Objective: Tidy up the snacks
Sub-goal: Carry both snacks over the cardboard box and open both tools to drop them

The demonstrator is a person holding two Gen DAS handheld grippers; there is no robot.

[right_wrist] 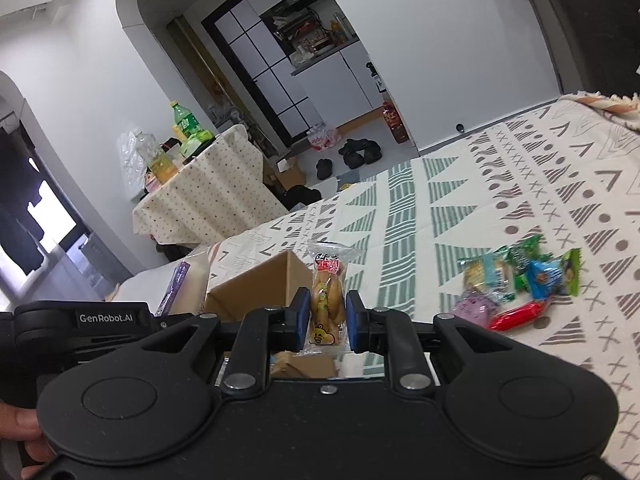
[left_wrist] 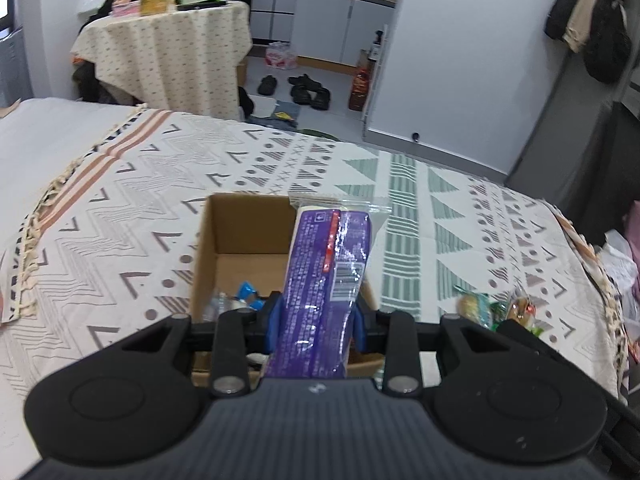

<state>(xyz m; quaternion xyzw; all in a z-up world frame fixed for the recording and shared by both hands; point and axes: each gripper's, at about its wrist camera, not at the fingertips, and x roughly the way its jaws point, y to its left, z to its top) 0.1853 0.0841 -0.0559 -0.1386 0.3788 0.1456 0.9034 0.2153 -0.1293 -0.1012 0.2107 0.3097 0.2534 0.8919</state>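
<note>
My left gripper [left_wrist: 316, 320] is shut on a long purple snack packet [left_wrist: 324, 276], held over the open cardboard box [left_wrist: 240, 232] on the patterned bedspread. A few small wrapped snacks [left_wrist: 240, 300] lie in the box's bottom. My right gripper [right_wrist: 325, 322] is shut on a clear packet of small golden pastries [right_wrist: 327, 296], just right of the cardboard box [right_wrist: 256, 284]. The left gripper with the purple packet [right_wrist: 180, 284] shows at the left of the right wrist view. A pile of loose snacks [right_wrist: 520, 284] lies on the bedspread to the right.
The bedspread [left_wrist: 120, 208] covers a wide bed. Beyond its far edge stands a small table [left_wrist: 168, 48] with bottles and a cloth. Shoes [left_wrist: 308, 90] lie on the floor by a white cabinet. A hand [right_wrist: 20, 432] holds the left gripper's handle.
</note>
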